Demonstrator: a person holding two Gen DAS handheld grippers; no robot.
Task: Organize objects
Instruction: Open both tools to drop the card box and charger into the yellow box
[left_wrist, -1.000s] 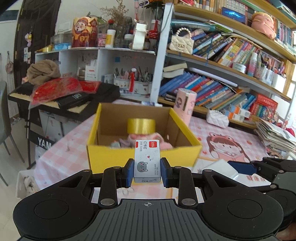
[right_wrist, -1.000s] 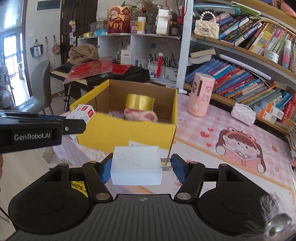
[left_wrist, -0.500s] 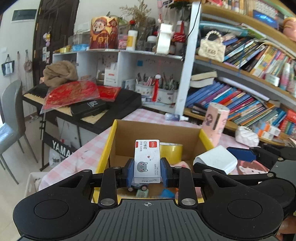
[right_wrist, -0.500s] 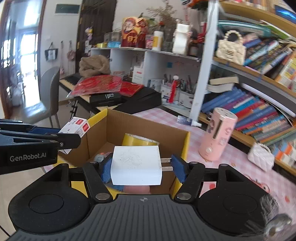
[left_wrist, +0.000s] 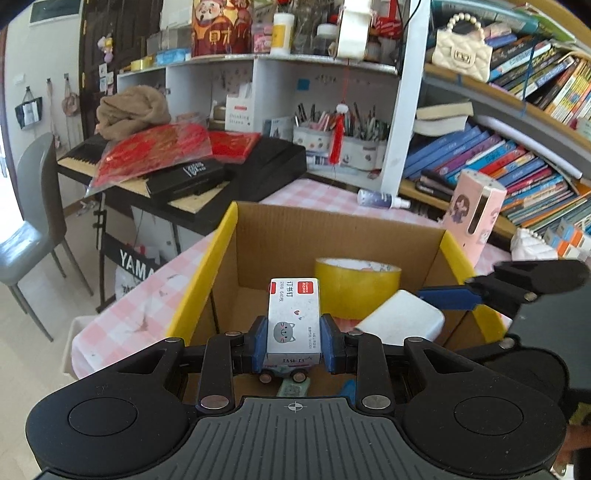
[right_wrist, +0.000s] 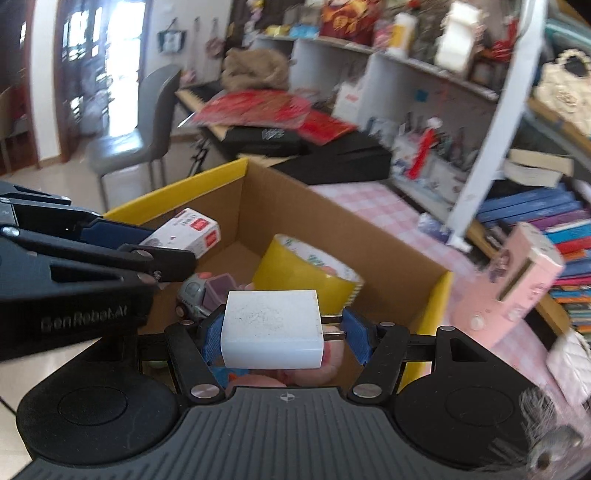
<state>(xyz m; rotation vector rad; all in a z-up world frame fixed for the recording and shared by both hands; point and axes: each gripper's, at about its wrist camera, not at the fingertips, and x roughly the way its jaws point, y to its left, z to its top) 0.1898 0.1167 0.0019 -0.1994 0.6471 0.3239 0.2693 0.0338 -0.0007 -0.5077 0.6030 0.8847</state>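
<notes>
My left gripper (left_wrist: 294, 345) is shut on a small white staples box (left_wrist: 294, 317) with a red label and a grey cat face, held above the open yellow cardboard box (left_wrist: 199, 291). My right gripper (right_wrist: 280, 332) is shut on a white plug charger (right_wrist: 271, 334), also above the yellow box (right_wrist: 207, 177). Each gripper shows in the other's view: the charger (left_wrist: 400, 321) at the right, the staples box (right_wrist: 184, 230) at the left. Inside the box lie a yellow tape roll (left_wrist: 356, 286), a small grey toy car (right_wrist: 197, 295) and a pink item.
The box stands on a pink checkered table (left_wrist: 144, 306). A pink cylinder dispenser (left_wrist: 472, 214) stands to its right. Bookshelves (left_wrist: 517, 110) rise behind. A keyboard (left_wrist: 166, 173) with red packets and a grey chair (left_wrist: 29, 229) are at the left.
Both grippers have moved forward over the yellow box and now look down into it. The right gripper has swung left. Both still hold their objects.
</notes>
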